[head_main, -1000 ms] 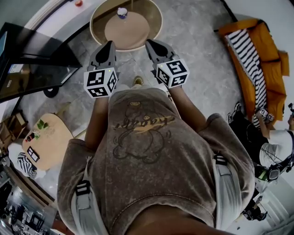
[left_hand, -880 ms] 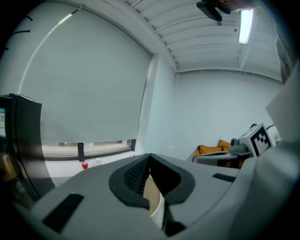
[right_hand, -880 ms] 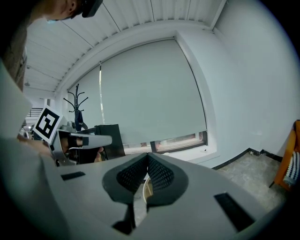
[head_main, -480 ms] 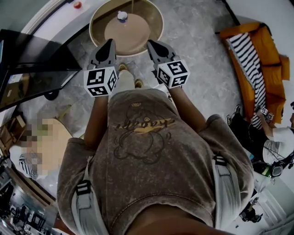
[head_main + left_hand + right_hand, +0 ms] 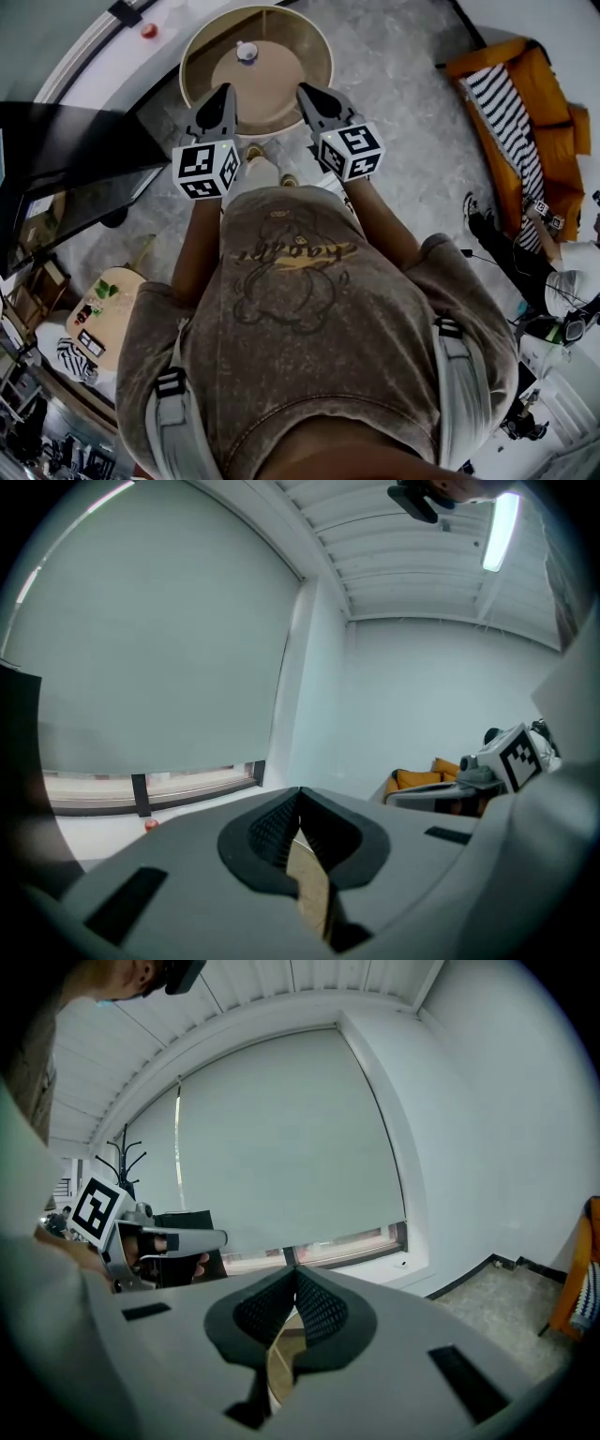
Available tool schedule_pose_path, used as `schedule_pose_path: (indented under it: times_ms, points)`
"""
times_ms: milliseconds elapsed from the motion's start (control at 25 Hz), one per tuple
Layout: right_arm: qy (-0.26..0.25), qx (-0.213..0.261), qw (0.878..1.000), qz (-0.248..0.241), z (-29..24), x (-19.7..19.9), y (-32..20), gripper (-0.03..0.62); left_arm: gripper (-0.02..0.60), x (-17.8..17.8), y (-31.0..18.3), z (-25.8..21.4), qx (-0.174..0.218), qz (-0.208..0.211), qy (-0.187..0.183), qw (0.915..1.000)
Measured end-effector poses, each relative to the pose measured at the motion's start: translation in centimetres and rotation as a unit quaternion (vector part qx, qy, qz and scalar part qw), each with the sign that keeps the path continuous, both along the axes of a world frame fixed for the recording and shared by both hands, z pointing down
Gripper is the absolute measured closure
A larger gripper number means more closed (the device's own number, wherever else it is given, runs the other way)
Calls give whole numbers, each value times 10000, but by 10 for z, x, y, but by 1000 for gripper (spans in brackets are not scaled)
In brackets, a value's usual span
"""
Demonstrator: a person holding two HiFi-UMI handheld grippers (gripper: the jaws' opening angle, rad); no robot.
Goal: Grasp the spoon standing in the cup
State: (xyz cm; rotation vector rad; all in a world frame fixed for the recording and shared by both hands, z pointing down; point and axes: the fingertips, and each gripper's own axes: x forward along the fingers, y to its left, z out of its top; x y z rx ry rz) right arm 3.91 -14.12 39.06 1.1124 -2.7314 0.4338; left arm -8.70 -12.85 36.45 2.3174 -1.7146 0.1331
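A small white cup (image 5: pixel 247 51) stands on the far side of a round wooden table (image 5: pixel 192 56) at the top of the head view. A spoon in it is too small to make out. My left gripper (image 5: pixel 225 91) and right gripper (image 5: pixel 305 91) are held side by side, their tips over the table's near rim, well short of the cup. Both are shut with nothing between the jaws. In the left gripper view the left gripper (image 5: pixel 300 794) has its pads met, with a strip of tabletop below. The right gripper (image 5: pixel 295 1272) looks the same in its own view.
A black low cabinet (image 5: pixel 75 150) stands left of the table. An orange sofa (image 5: pixel 548 141) with a striped cushion lies at the right, and a seated person (image 5: pixel 562 291) below it. A small wooden side table (image 5: pixel 98 314) is at lower left. Grey stone floor surrounds the round table.
The person has stepped toward the round table, which now sits closer to both grippers. Their tips have gone from short of the rim to over it. Both stay shut.
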Motion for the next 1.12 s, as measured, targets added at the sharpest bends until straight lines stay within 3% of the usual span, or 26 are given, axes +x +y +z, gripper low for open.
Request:
schedule_pose_path:
  times_ms: [600, 1120]
  points:
    - [5, -49, 9985, 547, 5, -34, -74, 576, 565, -33, -82, 5, 41, 521, 26, 9986]
    - [107, -196, 9987, 457, 14, -51, -107, 577, 564, -53, -117, 9, 11, 397, 42, 9992]
